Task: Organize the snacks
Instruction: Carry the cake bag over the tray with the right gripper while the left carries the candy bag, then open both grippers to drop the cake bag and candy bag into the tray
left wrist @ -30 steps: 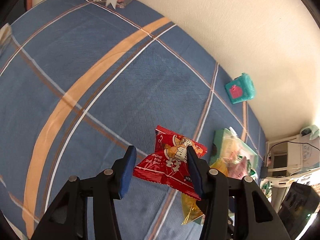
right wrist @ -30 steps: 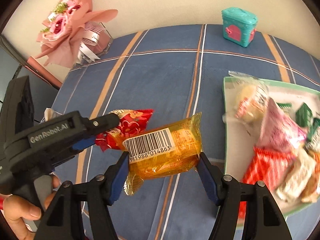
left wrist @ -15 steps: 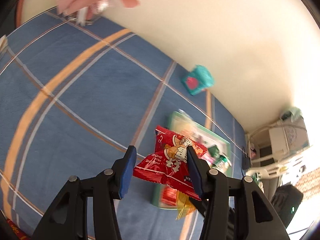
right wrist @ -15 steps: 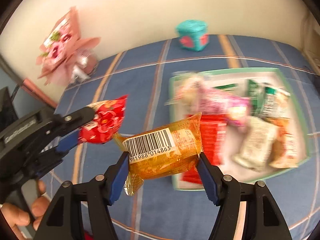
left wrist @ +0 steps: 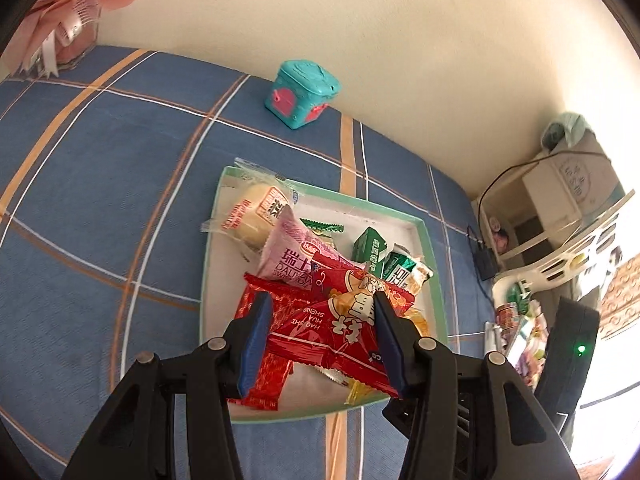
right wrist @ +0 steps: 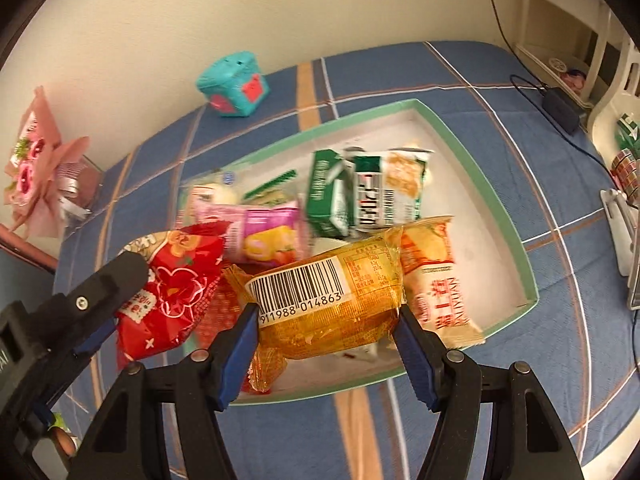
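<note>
Blue plaid cloth (left wrist: 100, 184) w/ orange and white stripes covers the surface, which runs up to a cream wall (left wrist: 360, 40). Teal toy box (left wrist: 302, 94) sits near the wall, apart from the green-rimmed tray (left wrist: 428, 240); pink bouquet (right wrist: 36, 172) at the far left corner. White shelf unit (left wrist: 560, 208) w/ a black cable stands past the cloth's edge on the right. Tray holds mixed snack packs: pale bun pack (left wrist: 256, 212), pink pack (left wrist: 292, 256), green cartons (right wrist: 332, 196), orange-white pack (right wrist: 436, 276). Left gripper (left wrist: 318, 336) clamps the red snack packet (left wrist: 332, 324) btwn its blue pads, above the tray's near-left part. Right gripper (right wrist: 326, 340) grips the orange bun packet (right wrist: 328, 300), barcode facing up, over the tray's near edge. Right wrist view alone shows the left gripper from the side w/ the red packet in it, plus the bouquet's flowers and a fingertip at the bottom left; left wrist view alone shows a black device w/ a green light (left wrist: 580, 348) on the right and the printed front of the red packet.
</note>
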